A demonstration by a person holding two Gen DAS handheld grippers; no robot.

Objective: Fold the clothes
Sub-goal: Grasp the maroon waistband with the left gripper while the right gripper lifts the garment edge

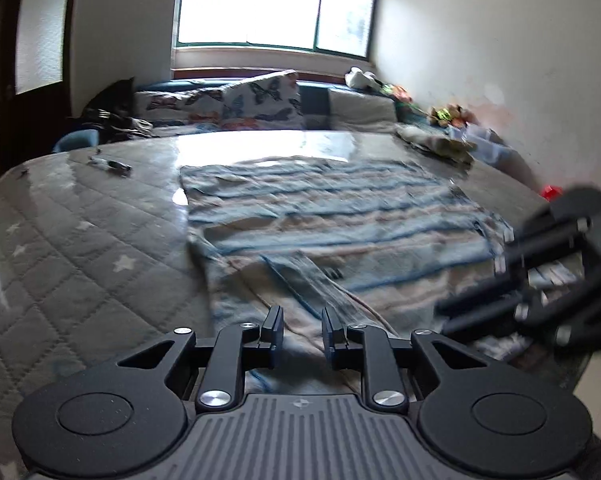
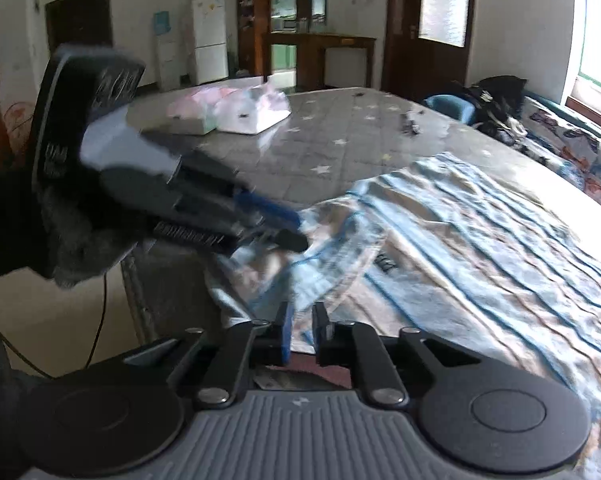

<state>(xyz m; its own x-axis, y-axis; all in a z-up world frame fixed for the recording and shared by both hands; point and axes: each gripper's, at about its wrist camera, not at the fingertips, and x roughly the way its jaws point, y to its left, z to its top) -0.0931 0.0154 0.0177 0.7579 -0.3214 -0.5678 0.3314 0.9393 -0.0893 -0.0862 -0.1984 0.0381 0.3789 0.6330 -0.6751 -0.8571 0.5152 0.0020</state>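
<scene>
A blue and beige striped garment (image 1: pixel 340 208) (image 2: pixel 480 240) lies spread on the grey quilted table cover (image 1: pixel 80 240) (image 2: pixel 340 148), bunched and wrinkled along its near edge. My left gripper (image 1: pixel 302 322) (image 2: pixel 296 230) hovers at that near edge with its jaws a narrow gap apart; cloth shows below and between them, and no pad visibly presses on it. My right gripper (image 2: pixel 302 326) (image 1: pixel 470 286) is close beside it to the right, blurred in the left wrist view. Its jaws also stand slightly apart over the cloth's edge.
A marker pen (image 1: pixel 110 166) (image 2: pixel 410 126) lies on the far left of the table. Tissue packs (image 2: pixel 236 114) sit at one corner, crumpled cloth and clutter (image 1: pixel 440 142) at the back right. A sofa with butterfly cushions (image 1: pixel 260 100) stands beyond. The table's near edge drops to the floor.
</scene>
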